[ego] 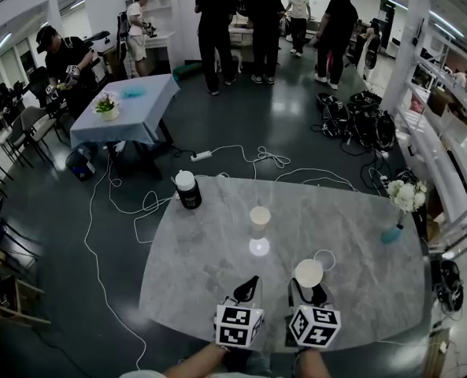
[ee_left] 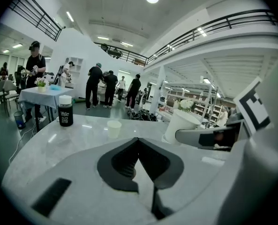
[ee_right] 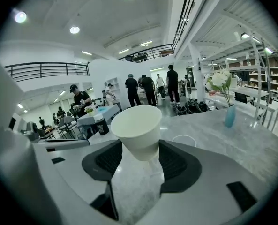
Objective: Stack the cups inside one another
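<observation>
A white paper cup [ego: 259, 217] stands upright near the middle of the marble table [ego: 201, 290]; the left gripper view shows this cup [ee_left: 114, 128] ahead. My right gripper [ego: 309, 287] is shut on a second white cup [ego: 309, 273], held upright by its lower part just above the table's near side. In the right gripper view that cup [ee_right: 136, 130] sits between the dark pads [ee_right: 176, 163]. My left gripper [ego: 250, 284] is beside it on the left, shut and empty, its jaws meeting at the tip [ee_left: 138, 140]. From the left gripper view the held cup [ee_left: 183, 125] is at the right.
A black bottle with a white lid [ego: 187, 189] stands at the table's far left edge. A blue vase of white flowers [ego: 398, 211] is at the far right. A thin white ring [ego: 324, 260] lies right of the held cup. Cables and several people are on the floor beyond.
</observation>
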Motion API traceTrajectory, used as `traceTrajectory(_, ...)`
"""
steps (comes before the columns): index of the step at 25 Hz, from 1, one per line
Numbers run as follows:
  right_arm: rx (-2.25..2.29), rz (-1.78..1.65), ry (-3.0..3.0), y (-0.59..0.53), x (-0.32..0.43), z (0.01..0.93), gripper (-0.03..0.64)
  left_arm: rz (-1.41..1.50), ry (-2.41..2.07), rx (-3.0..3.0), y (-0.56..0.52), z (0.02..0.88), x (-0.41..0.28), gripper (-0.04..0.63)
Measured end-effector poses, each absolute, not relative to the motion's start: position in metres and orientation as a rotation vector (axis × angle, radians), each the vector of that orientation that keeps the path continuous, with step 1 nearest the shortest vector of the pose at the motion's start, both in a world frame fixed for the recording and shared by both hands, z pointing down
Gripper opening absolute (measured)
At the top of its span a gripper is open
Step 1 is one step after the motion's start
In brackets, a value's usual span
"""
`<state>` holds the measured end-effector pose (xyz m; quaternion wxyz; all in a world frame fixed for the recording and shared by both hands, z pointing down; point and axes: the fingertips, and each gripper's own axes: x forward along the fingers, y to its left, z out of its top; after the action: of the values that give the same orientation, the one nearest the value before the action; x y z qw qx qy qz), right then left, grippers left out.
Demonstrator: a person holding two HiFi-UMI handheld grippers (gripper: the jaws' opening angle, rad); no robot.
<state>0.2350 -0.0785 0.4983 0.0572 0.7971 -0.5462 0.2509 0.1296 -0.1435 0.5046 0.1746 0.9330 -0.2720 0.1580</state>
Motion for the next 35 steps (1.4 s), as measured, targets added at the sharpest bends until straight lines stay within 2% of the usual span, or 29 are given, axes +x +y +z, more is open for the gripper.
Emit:
traceTrajectory(17,2.492,0.765,-1.599,-0.065,0.300,0.493,0.224,0.487,-0.679,2.700,-0.138,0.503,0.200,-0.006)
traceTrajectory(35,2.458,0.855,-1.580,-0.068,0.353,0.535,0.224,0.597,-0.649,2.665,-0.128,0.544,0.257,-0.005)
